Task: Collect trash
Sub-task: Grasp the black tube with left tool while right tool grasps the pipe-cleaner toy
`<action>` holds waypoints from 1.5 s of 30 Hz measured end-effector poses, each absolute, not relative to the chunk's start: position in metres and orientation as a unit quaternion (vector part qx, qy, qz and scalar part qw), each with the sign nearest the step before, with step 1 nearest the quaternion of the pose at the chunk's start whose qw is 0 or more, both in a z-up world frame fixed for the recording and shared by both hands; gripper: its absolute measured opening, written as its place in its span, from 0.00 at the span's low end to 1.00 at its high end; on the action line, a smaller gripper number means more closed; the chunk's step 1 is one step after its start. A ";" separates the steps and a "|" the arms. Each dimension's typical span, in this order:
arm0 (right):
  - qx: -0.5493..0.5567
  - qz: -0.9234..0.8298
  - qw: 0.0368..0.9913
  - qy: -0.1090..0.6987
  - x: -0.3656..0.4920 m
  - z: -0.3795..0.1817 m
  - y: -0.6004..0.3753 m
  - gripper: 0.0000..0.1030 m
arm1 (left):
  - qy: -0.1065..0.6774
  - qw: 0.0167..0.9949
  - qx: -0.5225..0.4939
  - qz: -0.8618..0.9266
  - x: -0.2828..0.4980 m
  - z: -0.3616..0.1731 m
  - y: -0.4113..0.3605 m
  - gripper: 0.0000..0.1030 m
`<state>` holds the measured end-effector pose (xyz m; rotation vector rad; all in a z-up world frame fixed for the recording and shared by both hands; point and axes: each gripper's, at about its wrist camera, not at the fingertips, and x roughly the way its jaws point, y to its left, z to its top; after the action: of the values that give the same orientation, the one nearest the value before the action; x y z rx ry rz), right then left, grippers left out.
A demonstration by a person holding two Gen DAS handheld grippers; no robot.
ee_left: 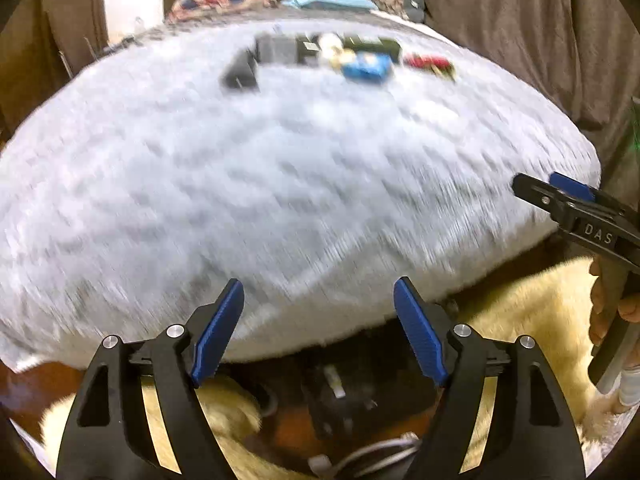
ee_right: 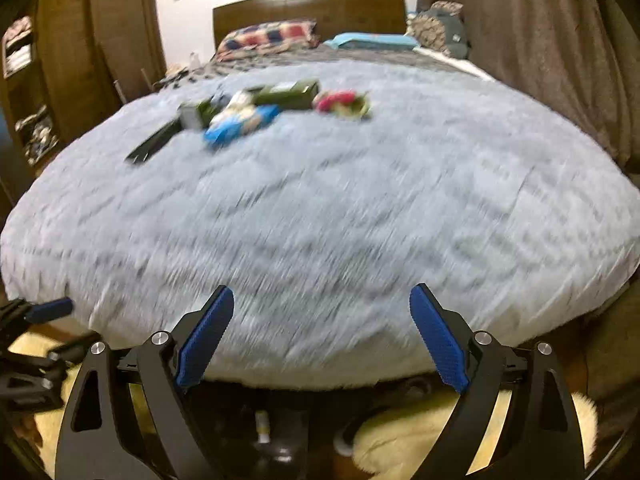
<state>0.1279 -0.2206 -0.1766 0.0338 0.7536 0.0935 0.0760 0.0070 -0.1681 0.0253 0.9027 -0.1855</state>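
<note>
Several pieces of trash lie in a blurred cluster far back on the grey furry blanket (ee_left: 280, 184). They include a blue wrapper (ee_left: 366, 67) (ee_right: 240, 122), a dark green box (ee_right: 286, 94) (ee_left: 372, 46), a red and green wrapper (ee_left: 430, 65) (ee_right: 342, 104) and a black flat item (ee_left: 240, 72) (ee_right: 154, 142). My left gripper (ee_left: 320, 292) is open and empty at the bed's near edge. My right gripper (ee_right: 322, 296) is open and empty there too; it shows at the right of the left wrist view (ee_left: 552, 196).
The blanket (ee_right: 340, 220) covers a bed with a wooden headboard (ee_right: 312, 10) and pillows (ee_right: 268, 38). A brown curtain (ee_right: 540, 60) hangs on the right and shelves (ee_right: 24, 88) stand on the left. A cream furry rug (ee_left: 520, 320) and cables (ee_left: 360, 456) lie on the floor below.
</note>
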 end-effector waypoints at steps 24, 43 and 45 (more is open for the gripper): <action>0.004 0.006 0.917 0.398 0.291 -0.162 -0.230 0.88 | 0.429 0.903 0.006 -0.019 0.262 -0.147 0.042 0.71; -0.026 0.037 0.916 0.399 0.330 -0.166 -0.210 0.24 | 0.452 0.891 0.016 -0.029 0.325 -0.161 0.028 0.29; -0.028 0.036 0.917 0.397 0.323 -0.167 -0.209 0.25 | 0.450 0.893 0.012 -0.032 0.320 -0.161 0.030 0.27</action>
<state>0.3231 -0.2085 -0.1673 -0.0573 0.8165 0.0748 0.3203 0.0298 -0.1610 0.0240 0.9331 -0.0656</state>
